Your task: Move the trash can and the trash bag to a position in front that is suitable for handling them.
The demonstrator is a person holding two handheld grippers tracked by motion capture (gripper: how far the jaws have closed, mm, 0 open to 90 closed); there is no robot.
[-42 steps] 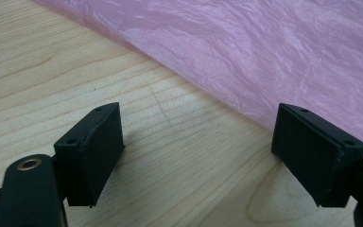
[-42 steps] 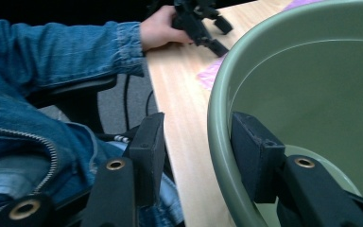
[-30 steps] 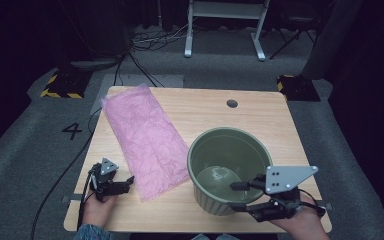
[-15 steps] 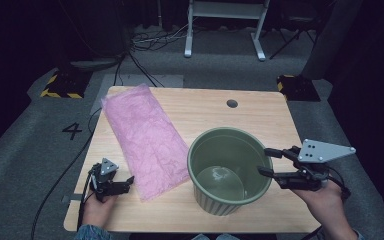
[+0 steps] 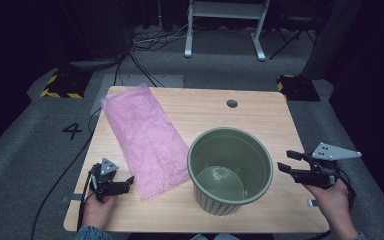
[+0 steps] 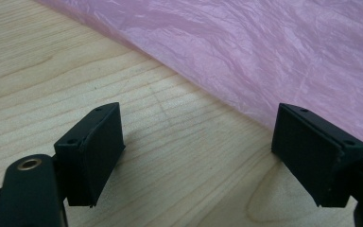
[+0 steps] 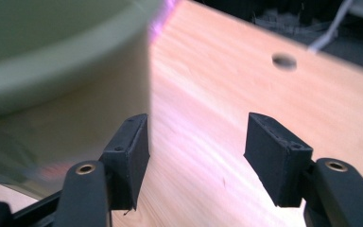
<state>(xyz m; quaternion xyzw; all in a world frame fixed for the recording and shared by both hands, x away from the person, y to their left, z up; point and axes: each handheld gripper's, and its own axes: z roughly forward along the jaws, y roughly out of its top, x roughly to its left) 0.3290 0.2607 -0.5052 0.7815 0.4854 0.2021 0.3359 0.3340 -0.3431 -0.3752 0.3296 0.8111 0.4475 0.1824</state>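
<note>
A: Grippers, nearest first. Left gripper [image 5: 111, 181], lower left of the high view: jaws wide, nothing between them, poised over bare table [image 5: 220, 112] just short of the pink bag [image 5: 145, 137]. Right gripper [image 5: 294, 165], lower right: jaws have just been opening, empty, beside the green pot [image 5: 230, 170].

B: Handling advice?

A: Likely the bag goes into the pot. Pinch its near edge low and flat, one layer if possible; steady the pot's rim before lifting. Cable hole [image 5: 232, 103], upper centre: irrelevant.
</note>
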